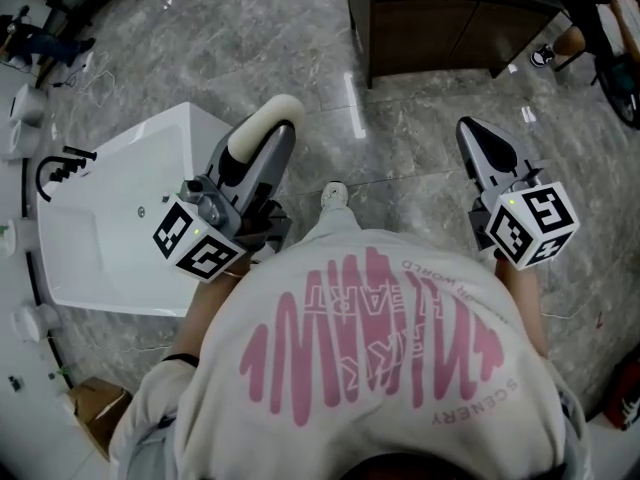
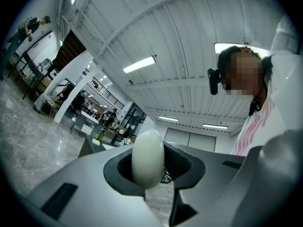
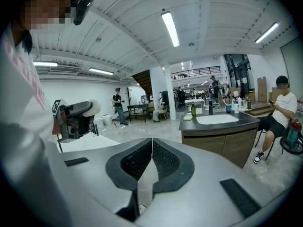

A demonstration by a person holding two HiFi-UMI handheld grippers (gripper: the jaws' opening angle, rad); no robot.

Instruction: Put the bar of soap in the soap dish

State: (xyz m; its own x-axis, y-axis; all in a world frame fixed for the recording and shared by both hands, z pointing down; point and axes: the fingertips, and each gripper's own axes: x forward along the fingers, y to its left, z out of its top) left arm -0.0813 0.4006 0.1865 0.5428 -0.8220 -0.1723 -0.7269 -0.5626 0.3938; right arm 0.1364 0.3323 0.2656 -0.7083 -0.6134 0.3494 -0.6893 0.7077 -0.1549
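A pale oval bar of soap is clamped at the tip of my left gripper, held in front of the person's chest and pointing away. In the left gripper view the soap stands upright between the dark pads, with my left gripper shut on it. My right gripper is at the right, shut with nothing in it; its pads meet in a thin line. The right gripper view also shows the left gripper and the soap. I cannot make out a soap dish for certain.
A white bathtub with a black tap stands on the marble floor at the left. Ahead is a dark vanity cabinet with a white basin, bottles and a small green object. A person sits beside it.
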